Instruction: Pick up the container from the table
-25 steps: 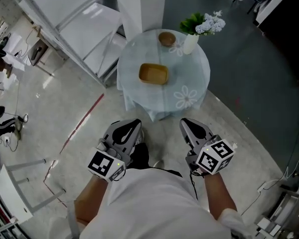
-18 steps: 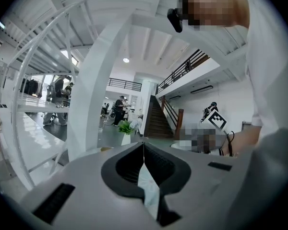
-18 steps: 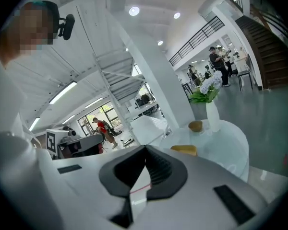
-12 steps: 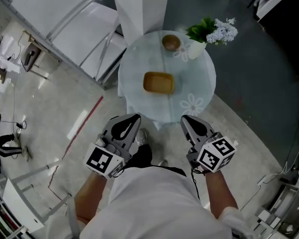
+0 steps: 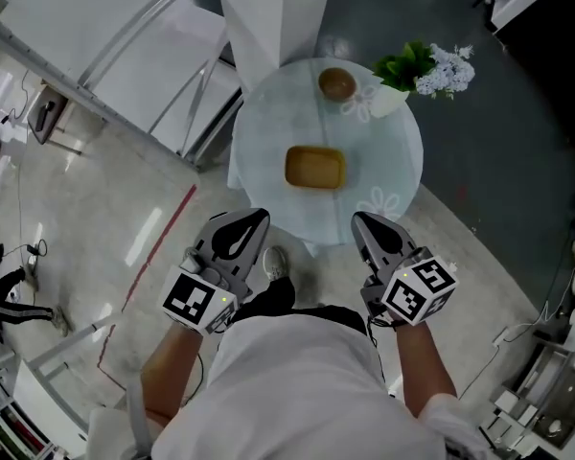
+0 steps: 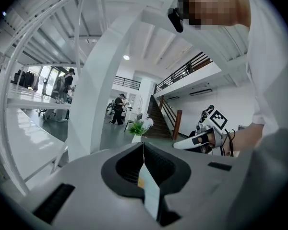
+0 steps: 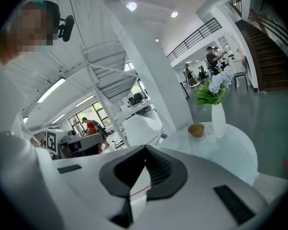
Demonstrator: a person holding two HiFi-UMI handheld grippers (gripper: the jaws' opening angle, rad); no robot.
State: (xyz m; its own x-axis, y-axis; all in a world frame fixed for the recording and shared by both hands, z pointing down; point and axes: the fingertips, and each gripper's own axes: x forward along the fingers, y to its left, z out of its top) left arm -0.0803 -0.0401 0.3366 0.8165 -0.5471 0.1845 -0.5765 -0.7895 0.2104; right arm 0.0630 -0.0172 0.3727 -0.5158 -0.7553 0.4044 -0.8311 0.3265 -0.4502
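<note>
At the left, a white metal frame [image 5: 125,56] is standing on the pale floor [image 5: 96,209], and a red line [image 5: 158,242] is running across that floor toward the counter. The left gripper [image 5: 254,217] is hovering over the floor just short of the counter's near edge, its marker cube [image 5: 194,300] sitting toward the person. In the left gripper view its jaws are pressing together along a thin seam, with nothing pinched between them.

The round counter [image 5: 268,132], covered in a pale cloth printed with flowers, is standing ahead of both grippers. The container [image 5: 314,168], a shallow rectangular yellow-brown dish, is lying near the middle of the counter, a little toward the near edge, apart from both grippers and from everything else on the cloth. A round brown bowl [image 5: 337,83] is sitting close to the far edge.

The right gripper [image 5: 364,220] is hovering level with the left one, also just short of the near edge, with its own marker cube [image 5: 420,290] behind it. Its jaws are closed tight on each other and are holding nothing. At the counter's far right edge a white vase [image 5: 393,99] is standing beside the bowl, carrying green leaves and pale blue-white flowers [image 5: 448,65] that are leaning out past the rim.
</note>
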